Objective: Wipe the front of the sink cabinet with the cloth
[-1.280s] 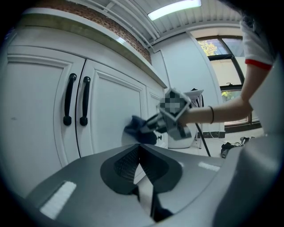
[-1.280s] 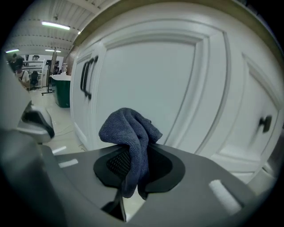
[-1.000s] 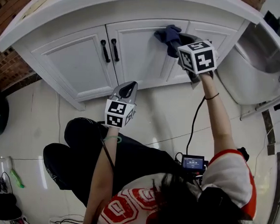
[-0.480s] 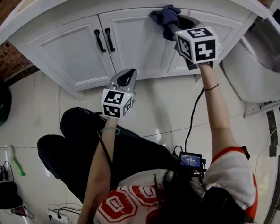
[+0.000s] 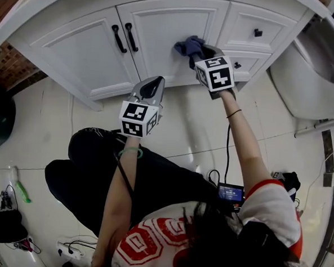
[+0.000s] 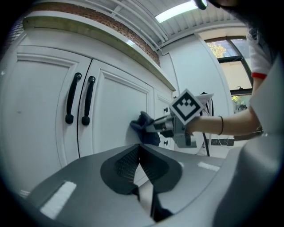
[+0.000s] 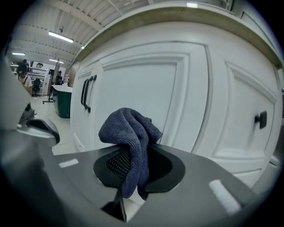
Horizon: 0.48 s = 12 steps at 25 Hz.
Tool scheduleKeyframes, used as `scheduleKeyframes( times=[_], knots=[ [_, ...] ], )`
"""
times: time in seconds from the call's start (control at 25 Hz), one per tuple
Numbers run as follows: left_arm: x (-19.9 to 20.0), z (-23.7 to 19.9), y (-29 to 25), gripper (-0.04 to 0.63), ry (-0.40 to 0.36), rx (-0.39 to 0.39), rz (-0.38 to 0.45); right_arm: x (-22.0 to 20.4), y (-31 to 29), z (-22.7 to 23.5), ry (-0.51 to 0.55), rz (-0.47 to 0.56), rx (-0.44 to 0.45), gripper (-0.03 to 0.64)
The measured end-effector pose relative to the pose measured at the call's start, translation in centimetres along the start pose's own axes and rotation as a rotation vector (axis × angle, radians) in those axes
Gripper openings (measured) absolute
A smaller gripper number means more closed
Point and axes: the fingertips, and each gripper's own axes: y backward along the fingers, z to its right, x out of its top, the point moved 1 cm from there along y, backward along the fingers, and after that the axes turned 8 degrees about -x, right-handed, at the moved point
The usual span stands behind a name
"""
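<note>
I am pressing the soft dark blue microfibre cloth point(image 7: 129, 133) against the white panelled sink cabinet point(image 5: 162, 22), right of its black handles point(image 5: 123, 37). My right gripper point(image 5: 198, 51) is clamping the cloth's bunched middle between its jaws; limp and light, it should hold best there. My left gripper point(image 6: 139, 153) is idling, jaws together, empty.

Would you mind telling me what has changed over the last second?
The right gripper, still shut on the cloth, slid it down the right cabinet door, from its top edge to lower on the panel. The left gripper stayed shut and empty, off the cabinet.
</note>
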Motion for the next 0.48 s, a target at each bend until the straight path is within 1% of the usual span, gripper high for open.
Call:
scheduleKeyframes(
  times=[0.12, 0.24, 0.4, 0.48],
  knots=[
    [-0.3, 0.2, 0.0, 0.000, 0.005, -0.013, 0.002, -4.9, -1.8, -1.5, -0.008, -0.083, 0.004, 0.080],
    [-1.3, 0.8, -0.3, 0.000, 0.015, -0.033, -0.014, -9.8, -3.2, -2.6, -0.039, -0.158, 0.003, 0.080],
    [-2.3, 1.7, -0.9, 0.000, -0.009, -0.057, -0.049, -15.6, -4.7, -3.7, -0.099, -0.264, 0.014, 0.080],
    [-2.7, 1.9, -1.1, 0.000, -0.011, -0.064, -0.063, -17.6, -5.3, -4.1, -0.107, -0.299, 0.011, 0.080]
  ],
)
